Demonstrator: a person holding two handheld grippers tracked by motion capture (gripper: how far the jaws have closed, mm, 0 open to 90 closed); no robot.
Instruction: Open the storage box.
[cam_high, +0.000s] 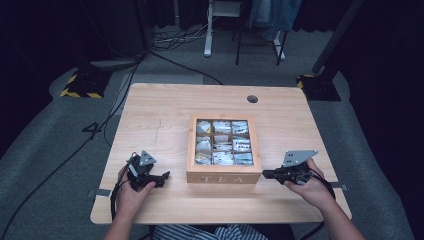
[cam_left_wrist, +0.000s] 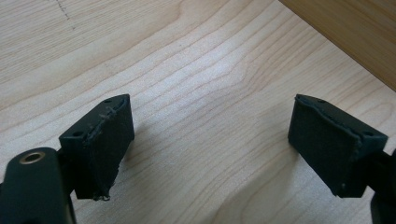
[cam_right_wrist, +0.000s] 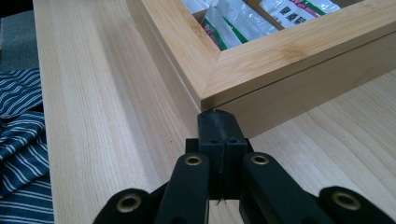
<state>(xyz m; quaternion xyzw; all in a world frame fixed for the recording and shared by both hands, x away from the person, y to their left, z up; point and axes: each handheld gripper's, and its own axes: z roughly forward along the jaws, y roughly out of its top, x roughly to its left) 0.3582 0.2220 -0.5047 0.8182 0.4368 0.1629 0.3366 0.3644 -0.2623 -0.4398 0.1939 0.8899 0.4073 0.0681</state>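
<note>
Wooden square tea box (cam_high: 223, 171), glazed lid

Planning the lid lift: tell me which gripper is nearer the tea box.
Right. The right gripper, jaws shut, has its tip at the tea box's near corner. The left gripper, jaws open, sits apart on the table beside the box.

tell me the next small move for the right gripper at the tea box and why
Probably nudge the right gripper up under the lid edge of the tea box to start lifting it. Its jaws are shut and sit right at the box's near corner, just below the lid seam, and the lid is still down. The left gripper waits open over the table.
</note>
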